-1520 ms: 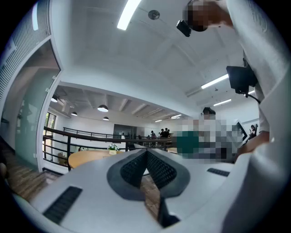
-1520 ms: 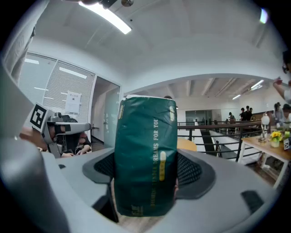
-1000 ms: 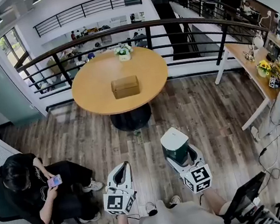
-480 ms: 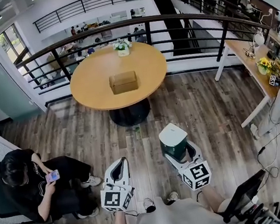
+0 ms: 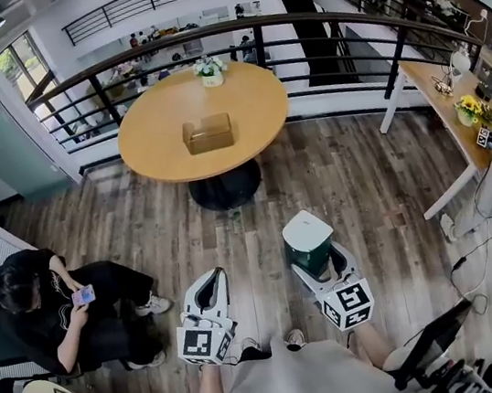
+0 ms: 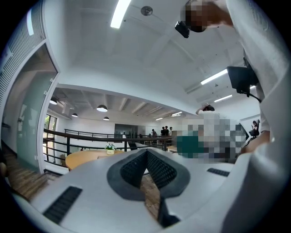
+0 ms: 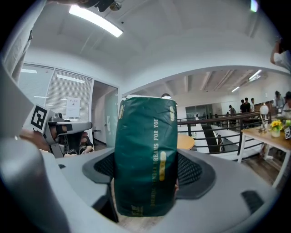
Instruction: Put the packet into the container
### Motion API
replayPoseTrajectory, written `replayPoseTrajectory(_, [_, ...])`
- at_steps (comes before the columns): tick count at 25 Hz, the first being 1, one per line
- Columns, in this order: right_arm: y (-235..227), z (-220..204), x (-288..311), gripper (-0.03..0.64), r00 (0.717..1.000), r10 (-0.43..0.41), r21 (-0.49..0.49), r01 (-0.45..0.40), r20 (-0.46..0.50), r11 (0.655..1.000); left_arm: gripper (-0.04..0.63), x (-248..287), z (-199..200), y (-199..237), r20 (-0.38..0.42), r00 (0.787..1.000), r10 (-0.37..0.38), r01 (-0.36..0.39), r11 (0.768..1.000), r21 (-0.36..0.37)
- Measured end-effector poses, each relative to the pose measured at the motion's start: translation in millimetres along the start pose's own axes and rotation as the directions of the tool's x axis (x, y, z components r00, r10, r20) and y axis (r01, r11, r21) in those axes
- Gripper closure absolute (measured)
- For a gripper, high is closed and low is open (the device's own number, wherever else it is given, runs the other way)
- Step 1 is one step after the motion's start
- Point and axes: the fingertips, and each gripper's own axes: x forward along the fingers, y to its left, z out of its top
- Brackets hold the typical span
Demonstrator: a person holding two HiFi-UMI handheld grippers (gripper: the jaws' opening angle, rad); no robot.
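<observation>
My right gripper is shut on a dark green packet with a white top; in the right gripper view the packet stands upright between the jaws, and the gripper clamps its lower half. My left gripper hangs beside it with its jaws closed together and nothing between them; the left gripper view shows the gripper with its pads meeting. A brown box-like container sits in the middle of the round wooden table, well ahead of both grippers.
A small flower pot stands at the table's far edge by the black railing. A seated person with a phone is at the left. A desk with flowers runs along the right. Wood floor lies between me and the table.
The view has shifted: the table and container sit slightly farther left and higher in the frame. Both grippers keep their pose, the packet still held in the right one.
</observation>
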Motion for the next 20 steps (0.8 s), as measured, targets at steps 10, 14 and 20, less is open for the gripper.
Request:
replayPoseTrajectory(10, [-29.7, 0.0, 4.2, 0.229, 1.000, 0.001, 0.007, -0.001, 0.000, 1.000, 0.591, 33.0, -0.9, -11.0, -0.017, 1.000, 0.006, -0.006, 1.000, 0.011])
replayPoseTrajectory(14, [-35.1, 2.6, 17.2, 0.229, 1.000, 0.007, -0.002, -0.007, 0.001, 1.000, 0.590, 43.4, -4.0, -2.7, -0.017, 1.000, 0.017, -0.016, 1.000, 0.010])
replayPoseTrajectory(20, [-43.2, 7.5, 54.6, 0.229, 1.000, 0.017, -0.012, -0.017, -0.001, 1.000, 0.591, 71.7, -9.0, 22.8, -0.004, 1.000, 0.028, -0.028, 1.000, -0.003])
